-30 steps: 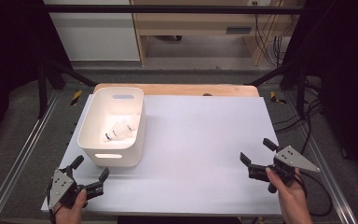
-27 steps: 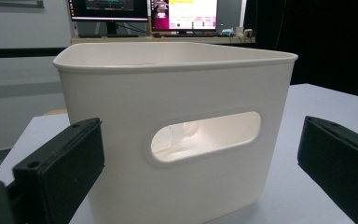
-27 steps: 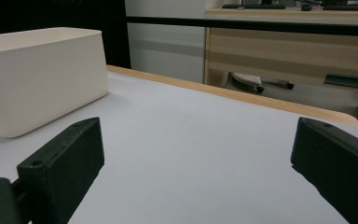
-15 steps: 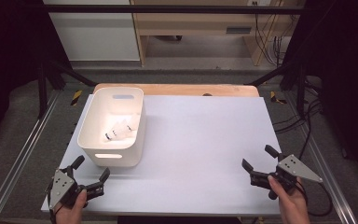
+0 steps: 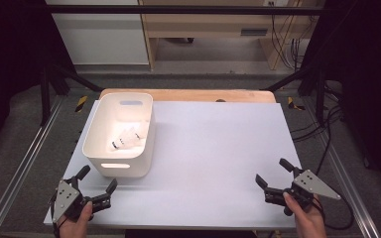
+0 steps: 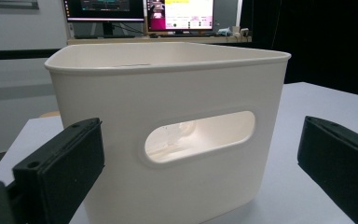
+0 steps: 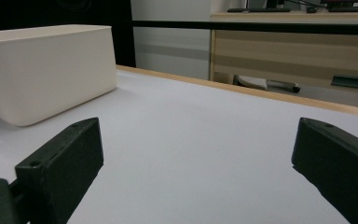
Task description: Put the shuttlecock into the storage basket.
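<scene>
Your left gripper (image 5: 96, 187) sits just short of the bin (image 5: 110, 166), jaws spread and empty; your right gripper (image 5: 275, 178) hovers well apart over the bare desk (image 5: 218, 148), jaws spread too. The bin stands upright at the desk's left. It looks like light, stiff, smooth plastic (probably slippery) — hook the handle slot (image 6: 199, 136) or pinch the rim.

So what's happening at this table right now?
A person sits at a white table with a two-jaw gripper in each hand. Both the left gripper and the right gripper are open and hold nothing, resting near the table's front corners. A white bin stands on the left side with what looks like a shuttlecock inside. The left gripper faces the bin's handle slot but does not touch it.
</scene>
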Tool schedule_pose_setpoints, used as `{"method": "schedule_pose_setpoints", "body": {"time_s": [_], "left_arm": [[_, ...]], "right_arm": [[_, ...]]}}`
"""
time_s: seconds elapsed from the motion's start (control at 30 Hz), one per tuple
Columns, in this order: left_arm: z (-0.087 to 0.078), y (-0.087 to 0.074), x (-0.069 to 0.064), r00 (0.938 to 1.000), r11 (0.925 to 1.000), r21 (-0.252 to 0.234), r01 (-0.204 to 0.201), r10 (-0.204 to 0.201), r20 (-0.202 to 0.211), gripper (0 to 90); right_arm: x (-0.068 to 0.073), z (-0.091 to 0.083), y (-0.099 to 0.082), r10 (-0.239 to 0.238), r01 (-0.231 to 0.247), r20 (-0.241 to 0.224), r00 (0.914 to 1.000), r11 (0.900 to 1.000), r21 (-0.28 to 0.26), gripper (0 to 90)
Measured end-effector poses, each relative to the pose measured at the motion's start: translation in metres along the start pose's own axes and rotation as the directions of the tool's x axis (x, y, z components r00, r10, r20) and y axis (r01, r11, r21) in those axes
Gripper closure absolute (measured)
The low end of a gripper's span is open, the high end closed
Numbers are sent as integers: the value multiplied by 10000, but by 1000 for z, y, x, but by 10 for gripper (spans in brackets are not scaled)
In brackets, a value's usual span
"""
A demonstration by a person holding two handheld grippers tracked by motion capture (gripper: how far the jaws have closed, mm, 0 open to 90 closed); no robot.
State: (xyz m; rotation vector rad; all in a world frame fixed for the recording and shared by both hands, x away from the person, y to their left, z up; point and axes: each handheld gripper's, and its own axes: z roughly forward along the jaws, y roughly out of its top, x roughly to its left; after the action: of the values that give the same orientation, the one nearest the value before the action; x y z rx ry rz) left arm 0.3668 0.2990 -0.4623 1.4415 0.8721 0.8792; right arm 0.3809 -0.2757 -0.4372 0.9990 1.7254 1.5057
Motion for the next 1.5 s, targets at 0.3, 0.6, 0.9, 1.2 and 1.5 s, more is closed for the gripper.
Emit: {"method": "schedule_pose_setpoints", "body": {"time_s": [0.3, 0.6, 0.9, 1.2, 1.5], "left_arm": [[0, 0, 0, 10000, 10000, -3, -2, 2, 10, 5], [1, 0, -1, 10000, 10000, 19, -44, 44, 35, 5], [1, 0, -2, 9999, 10000, 11, -78, 78, 87, 5], [1, 0, -2, 9999, 10000, 13, -82, 82, 99, 5], [2, 0, -4, 9998, 9999, 49, -163, 162, 142, 5]], "right_arm": [[4, 3, -6, -180, 180, -176, 9997, 9998, 14, 23], [9, 10, -16, -242, 242, -520, 9984, 9997, -4, 23], [12, 18, -19, -255, 249, -744, 9969, 9997, -87, 23], [17, 28, -24, -274, 254, -901, 9956, 9994, -227, 21], [20, 35, -25, -273, 243, -1017, 9944, 9992, -307, 21]]}}
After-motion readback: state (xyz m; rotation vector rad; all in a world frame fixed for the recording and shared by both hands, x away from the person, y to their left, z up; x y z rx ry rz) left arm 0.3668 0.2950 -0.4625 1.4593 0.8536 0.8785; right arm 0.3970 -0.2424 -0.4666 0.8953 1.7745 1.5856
